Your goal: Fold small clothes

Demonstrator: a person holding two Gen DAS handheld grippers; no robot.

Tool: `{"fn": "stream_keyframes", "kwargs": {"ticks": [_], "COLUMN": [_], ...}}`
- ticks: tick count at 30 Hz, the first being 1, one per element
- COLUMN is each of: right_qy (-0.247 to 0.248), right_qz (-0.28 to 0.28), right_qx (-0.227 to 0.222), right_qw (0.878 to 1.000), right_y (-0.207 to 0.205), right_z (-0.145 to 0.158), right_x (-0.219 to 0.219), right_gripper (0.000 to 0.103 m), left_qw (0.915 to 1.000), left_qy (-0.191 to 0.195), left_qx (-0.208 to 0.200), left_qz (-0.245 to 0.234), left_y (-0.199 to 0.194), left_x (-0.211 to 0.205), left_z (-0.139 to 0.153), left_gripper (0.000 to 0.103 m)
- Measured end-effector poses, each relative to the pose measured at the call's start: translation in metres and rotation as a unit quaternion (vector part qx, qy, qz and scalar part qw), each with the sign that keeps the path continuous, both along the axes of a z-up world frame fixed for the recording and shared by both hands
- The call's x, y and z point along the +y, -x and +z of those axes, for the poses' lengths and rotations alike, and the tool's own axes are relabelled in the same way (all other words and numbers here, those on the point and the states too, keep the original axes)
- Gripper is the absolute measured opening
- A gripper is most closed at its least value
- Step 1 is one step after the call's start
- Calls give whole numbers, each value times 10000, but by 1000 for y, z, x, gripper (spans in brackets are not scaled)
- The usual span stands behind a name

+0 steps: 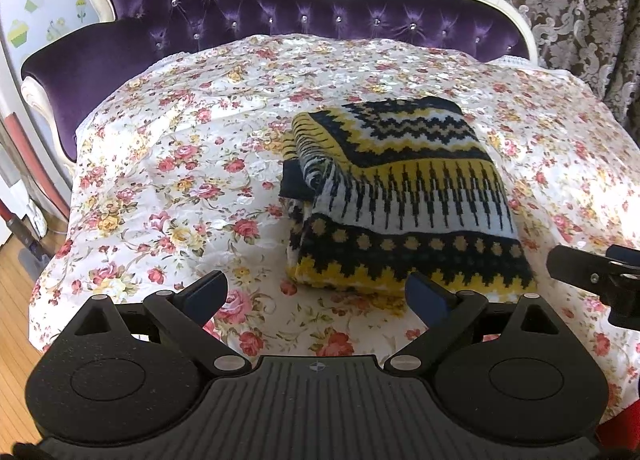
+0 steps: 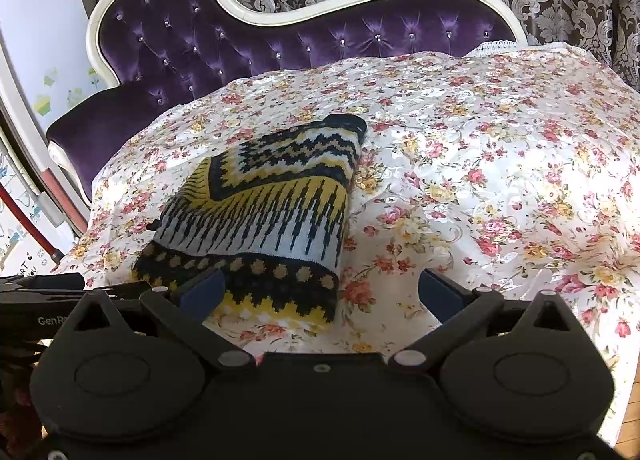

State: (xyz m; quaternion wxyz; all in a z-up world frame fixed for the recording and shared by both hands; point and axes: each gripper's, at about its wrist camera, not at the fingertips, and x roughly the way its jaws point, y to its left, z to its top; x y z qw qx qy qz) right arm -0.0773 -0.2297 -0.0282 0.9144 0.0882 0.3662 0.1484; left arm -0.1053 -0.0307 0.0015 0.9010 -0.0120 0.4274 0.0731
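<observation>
Both wide open and empty, the left gripper (image 1: 316, 296) and right gripper (image 2: 320, 294) hover just short of a folded knit sweater (image 1: 400, 196), soft, thick and likely best pinched at its near hem.

Both wrist cameras sit low and close, facing the purple headboard (image 1: 280, 20); they share the folded knit sweater (image 1: 400, 196) on the floral bedspread (image 2: 500, 164).

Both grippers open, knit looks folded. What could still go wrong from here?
1. The folded sweater has a dark layer poking out at its left side; a nudge there might spring the fold open.
2. The floral cover is wrinkled and looks slippery, so the bundle may slide if pushed.
3. The left gripper and right gripper sit close together at the near edge; their fingers could collide or snag the knit.
</observation>
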Motion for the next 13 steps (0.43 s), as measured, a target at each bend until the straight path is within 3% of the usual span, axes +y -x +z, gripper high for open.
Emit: {"fn": "stream_keyframes", "kwargs": {"ticks": [13], "right_qy": [2], "right_qz": [90], "right_qx": [167], "right_qw": [9998], "right_y": [-9], "right_z": [-7], "right_x": [8], "right_gripper": [103], "left_qw": [9999], "left_qy": [20], "left_qx": [126], "left_qz": [28], "left_y": [-9], "left_x": [6], "left_z": [-7], "left_gripper": [97]}}
